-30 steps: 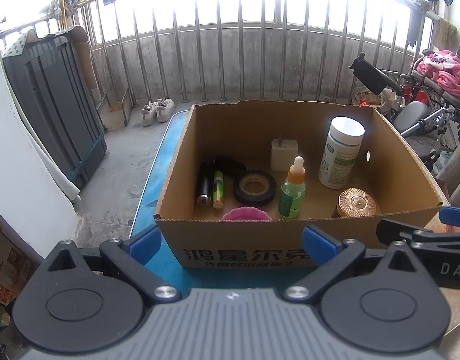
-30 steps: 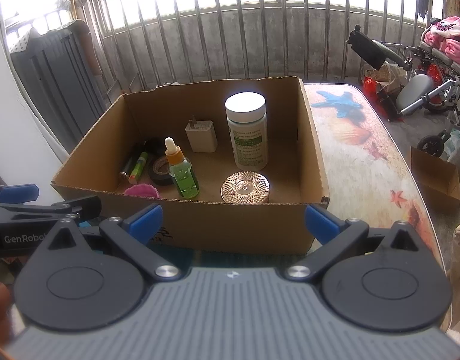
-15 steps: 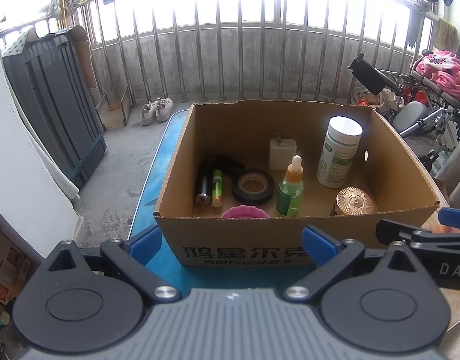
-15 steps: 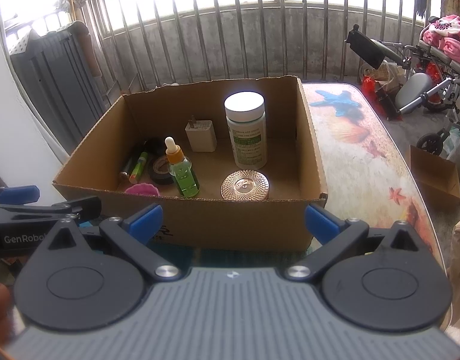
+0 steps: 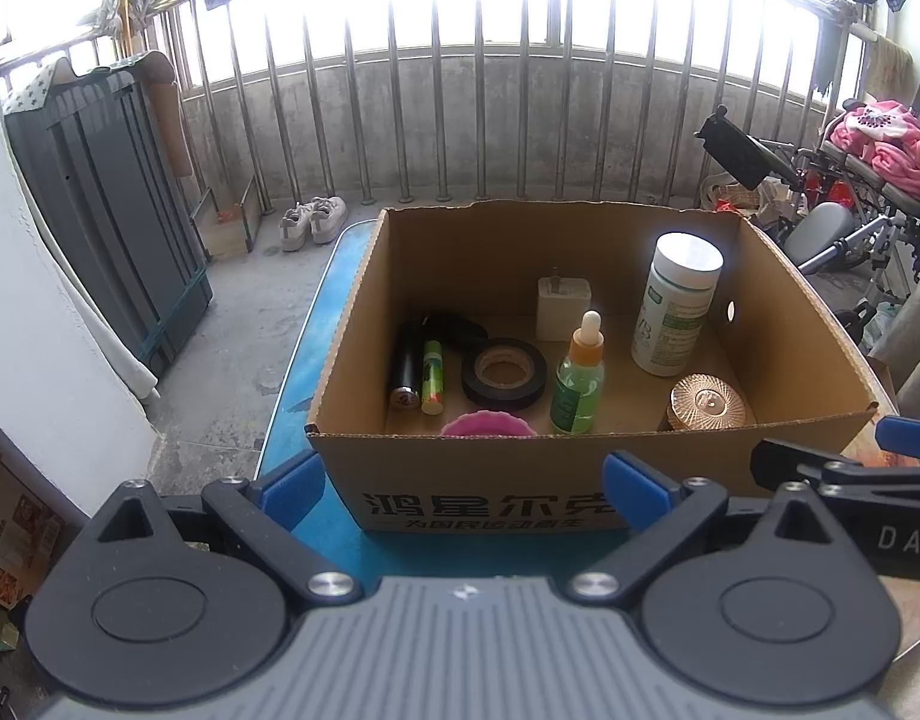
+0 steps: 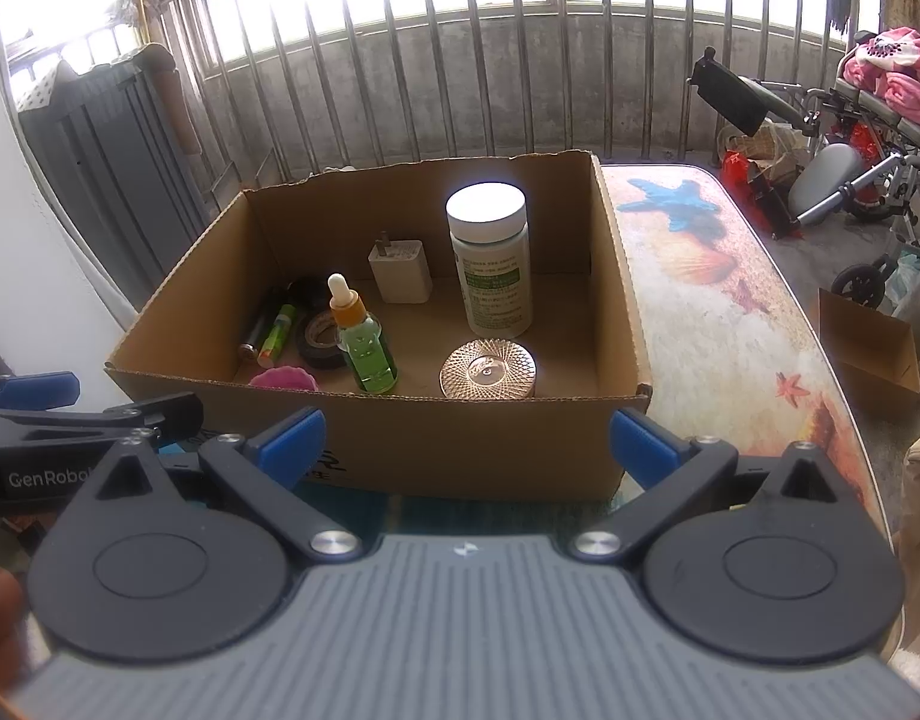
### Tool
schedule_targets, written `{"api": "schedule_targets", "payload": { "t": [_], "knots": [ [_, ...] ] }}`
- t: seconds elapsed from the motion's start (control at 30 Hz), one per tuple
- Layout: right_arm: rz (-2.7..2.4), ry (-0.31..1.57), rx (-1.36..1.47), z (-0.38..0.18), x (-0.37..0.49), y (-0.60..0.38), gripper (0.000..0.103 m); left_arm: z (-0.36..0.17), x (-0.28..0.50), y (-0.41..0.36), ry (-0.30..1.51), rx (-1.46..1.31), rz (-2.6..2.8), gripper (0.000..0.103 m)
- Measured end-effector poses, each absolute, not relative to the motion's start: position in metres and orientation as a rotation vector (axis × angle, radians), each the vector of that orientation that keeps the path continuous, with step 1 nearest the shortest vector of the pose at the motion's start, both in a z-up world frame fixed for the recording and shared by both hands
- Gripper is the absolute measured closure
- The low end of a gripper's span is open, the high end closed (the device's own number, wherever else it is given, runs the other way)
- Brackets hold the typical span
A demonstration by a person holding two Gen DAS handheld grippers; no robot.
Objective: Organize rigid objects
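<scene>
While both claws hang spread and empty before the cardboard box (image 5: 490, 480), the left gripper (image 5: 460, 483) and right gripper (image 6: 466, 441) sit level, side by side, aimed at its near wall. Inside stand a white bottle (image 6: 490, 264), dropper bottle (image 6: 364, 342), charger (image 5: 562, 309) and tape roll (image 5: 503, 372). Packing looks finished or paused; any further pick means reaching over the rim.

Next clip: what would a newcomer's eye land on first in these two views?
The open cardboard box on the table dominates both views, with small items standing and lying inside. Tallest is the white-capped bottle toward its back right, with a green dropper bottle and a round copper-coloured lid nearer the front wall. Both the left hand-held gripper and the right hand-held gripper sit open and empty before the box.
</scene>
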State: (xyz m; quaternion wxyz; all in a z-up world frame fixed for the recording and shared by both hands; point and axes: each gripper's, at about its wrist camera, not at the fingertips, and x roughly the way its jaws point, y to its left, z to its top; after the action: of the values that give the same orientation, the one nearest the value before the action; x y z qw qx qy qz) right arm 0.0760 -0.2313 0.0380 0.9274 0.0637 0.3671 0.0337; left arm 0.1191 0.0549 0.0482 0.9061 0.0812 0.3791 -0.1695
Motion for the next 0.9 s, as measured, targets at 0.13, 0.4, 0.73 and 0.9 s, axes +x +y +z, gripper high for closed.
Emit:
{"api": "schedule_targets", "payload": {
  "t": [0.13,0.4,0.73,0.9],
  "knots": [
    [0.066,0.753,0.133,0.0379,0.0748,-0.2311,0.001,0.0482,0.1184,0.0545,0.783,0.168,-0.35,0.004],
    [0.062,0.754,0.137,0.0377,0.0738,-0.2321,0.001,0.0481,0.1179,0.0545,0.781,0.171,-0.353,0.004],
    [0.06,0.754,0.139,0.0375,0.0732,-0.2322,0.001,0.0482,0.1176,0.0544,0.781,0.171,-0.354,0.004],
    [0.061,0.755,0.14,0.0374,0.0735,-0.2323,0.001,0.0482,0.1183,0.0546,0.781,0.17,-0.354,0.004]
  ]
}}
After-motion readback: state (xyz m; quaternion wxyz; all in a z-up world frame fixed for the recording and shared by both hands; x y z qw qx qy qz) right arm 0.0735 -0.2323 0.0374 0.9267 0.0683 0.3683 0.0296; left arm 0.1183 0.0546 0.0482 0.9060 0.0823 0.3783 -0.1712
